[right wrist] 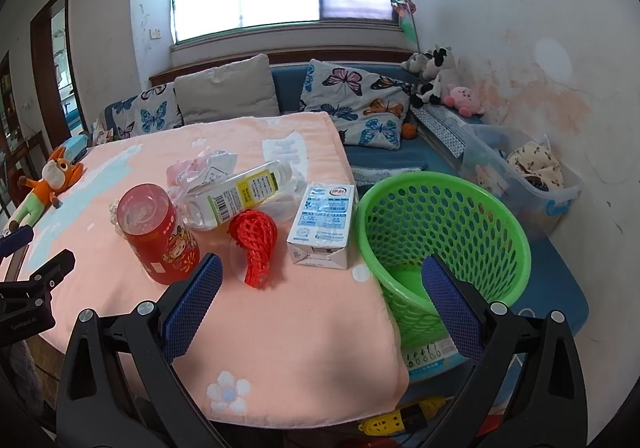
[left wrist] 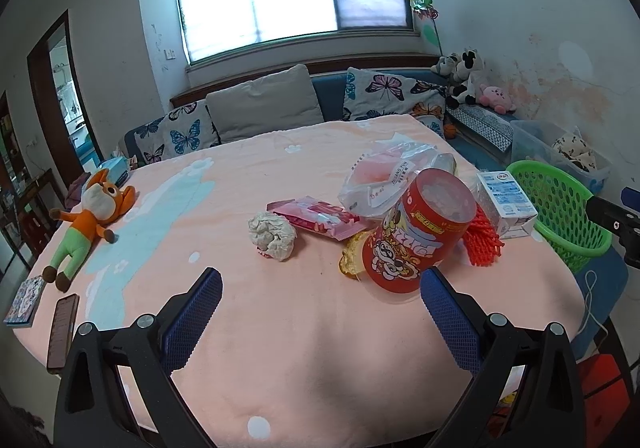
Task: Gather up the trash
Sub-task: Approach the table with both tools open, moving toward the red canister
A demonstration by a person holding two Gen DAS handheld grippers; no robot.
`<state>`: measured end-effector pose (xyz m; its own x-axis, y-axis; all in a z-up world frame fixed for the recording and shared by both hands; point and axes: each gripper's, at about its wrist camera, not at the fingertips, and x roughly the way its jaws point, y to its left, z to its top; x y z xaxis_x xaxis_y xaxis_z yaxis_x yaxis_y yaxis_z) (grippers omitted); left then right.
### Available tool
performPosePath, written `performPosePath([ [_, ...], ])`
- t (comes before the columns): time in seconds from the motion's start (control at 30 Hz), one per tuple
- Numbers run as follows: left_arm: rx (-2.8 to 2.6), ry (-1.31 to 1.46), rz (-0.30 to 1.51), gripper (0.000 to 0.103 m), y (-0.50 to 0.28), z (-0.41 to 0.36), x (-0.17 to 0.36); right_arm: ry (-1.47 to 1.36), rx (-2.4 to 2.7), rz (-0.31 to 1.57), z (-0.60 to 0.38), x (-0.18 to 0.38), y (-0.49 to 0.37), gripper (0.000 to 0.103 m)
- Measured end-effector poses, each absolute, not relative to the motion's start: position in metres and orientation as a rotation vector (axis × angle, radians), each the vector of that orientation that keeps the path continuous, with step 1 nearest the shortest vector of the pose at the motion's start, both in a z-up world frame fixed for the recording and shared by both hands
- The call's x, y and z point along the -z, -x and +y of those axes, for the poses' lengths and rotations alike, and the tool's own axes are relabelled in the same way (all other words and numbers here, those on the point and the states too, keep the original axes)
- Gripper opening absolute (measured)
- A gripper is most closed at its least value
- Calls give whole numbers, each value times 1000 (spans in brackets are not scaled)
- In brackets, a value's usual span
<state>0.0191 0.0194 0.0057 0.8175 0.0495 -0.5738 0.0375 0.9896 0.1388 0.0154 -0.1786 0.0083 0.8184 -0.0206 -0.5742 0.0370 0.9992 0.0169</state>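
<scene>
Trash sits clustered on the right half of the table [left wrist: 280, 328], which is covered by a pink blanket. Red snack canister [left wrist: 416, 232] lies tilted on its side, clear lid end facing up. Touching its lower left is a yellowish crinkled wrapper [left wrist: 351, 258]. Red foam fruit net [right wrist: 254, 244] lies just right of the canister, milk carton [right wrist: 324, 226] flat on its side beyond that, near the table edge. Behind the canister, a clear plastic bag [left wrist: 384, 176] lies with a clear plastic bottle [right wrist: 236, 194] on its side over it. Pink wet-wipe pack [left wrist: 320, 216] lies left of the bag, with a crumpled tissue ball [left wrist: 272, 234] just beside the pack's front-left end.

Green mesh basket [right wrist: 440, 232] stands upright off the table's right edge, just beside the carton's corner, on a blue seat.

Left gripper [left wrist: 320, 288] hovers over bare blanket in front of the trash, jaws wide apart, nothing held; the canister is just beyond its right finger. Right gripper [right wrist: 320, 280] is also spread wide and holding nothing, straddling the table's right edge, with the right finger in front of the basket and the left finger close to the canister.

Further out: orange plush toy [left wrist: 86, 224], phone [left wrist: 62, 332] and small book [left wrist: 25, 300] at the table's left side. Sofa with butterfly cushions [left wrist: 384, 92] behind, plush animals [left wrist: 466, 78] at its corner.
</scene>
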Motion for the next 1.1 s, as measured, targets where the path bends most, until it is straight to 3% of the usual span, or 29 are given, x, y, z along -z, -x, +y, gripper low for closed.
performPosePath([
  [1.1, -1, -151, 619, 96, -21, 12, -2, -29, 35, 618, -183, -7, -18, 99],
])
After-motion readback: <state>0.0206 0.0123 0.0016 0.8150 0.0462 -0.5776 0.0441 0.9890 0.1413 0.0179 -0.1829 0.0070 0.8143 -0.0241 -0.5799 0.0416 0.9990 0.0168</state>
